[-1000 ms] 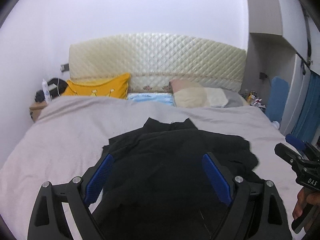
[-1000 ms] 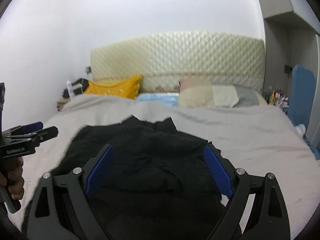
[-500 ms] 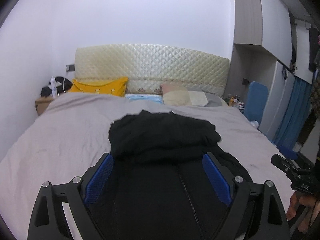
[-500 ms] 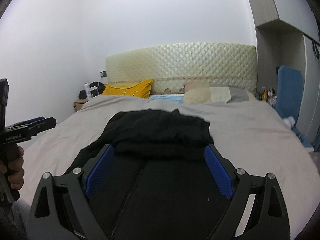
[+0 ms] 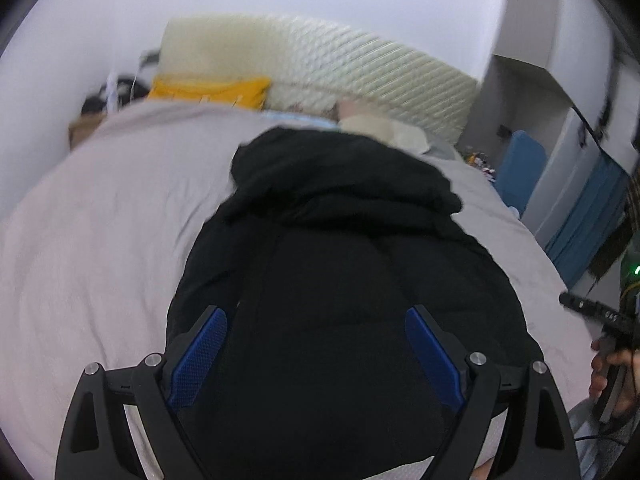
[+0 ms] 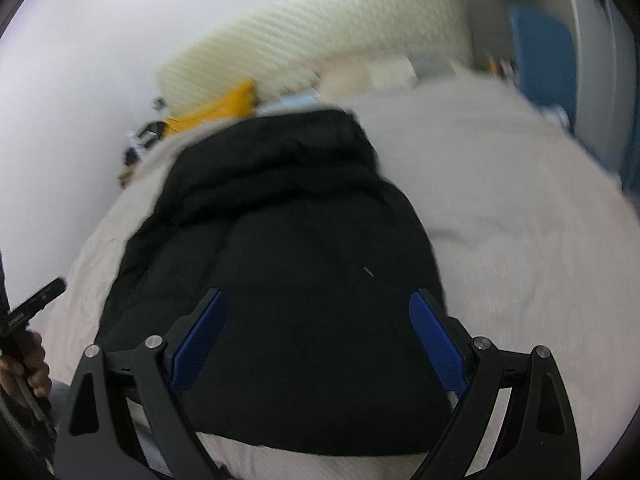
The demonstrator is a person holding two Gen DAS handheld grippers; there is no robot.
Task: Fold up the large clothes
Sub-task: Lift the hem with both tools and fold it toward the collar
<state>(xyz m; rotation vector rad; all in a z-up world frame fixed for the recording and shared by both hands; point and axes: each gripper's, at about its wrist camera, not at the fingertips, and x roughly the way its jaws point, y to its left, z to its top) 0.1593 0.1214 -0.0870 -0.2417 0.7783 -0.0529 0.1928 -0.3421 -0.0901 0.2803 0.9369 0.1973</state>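
A black garment (image 5: 344, 280) lies on the bed (image 5: 100, 240), spread over the grey-pink bed cover. It looks thick and padded, with a bunched fold of the same black cloth across its far end, toward the pillows. Its near edge reaches almost to the edge of the bed in both views.

The left gripper (image 5: 316, 344) hangs above the near part of the garment. Its two fingers (image 5: 200, 356) with blue pads stand wide apart and nothing is between them — only the black cloth is seen below. If the finger tips touch the cloth, I cannot tell. The right gripper (image 6: 318, 336) is over the same garment, more to its right side. Its fingers (image 6: 438, 344) are also spread wide and hold nothing.

In the left wrist view the right gripper appears at the right border, held by a hand (image 5: 612, 372). In the right wrist view the left gripper shows at the left border, also in a hand (image 6: 28, 364).

At the head of the bed there is a cream quilted headboard (image 5: 360, 64), a yellow pillow (image 5: 212, 90) and a pale pillow (image 5: 380, 128). Both pictures are blurred, so small details are not clear.
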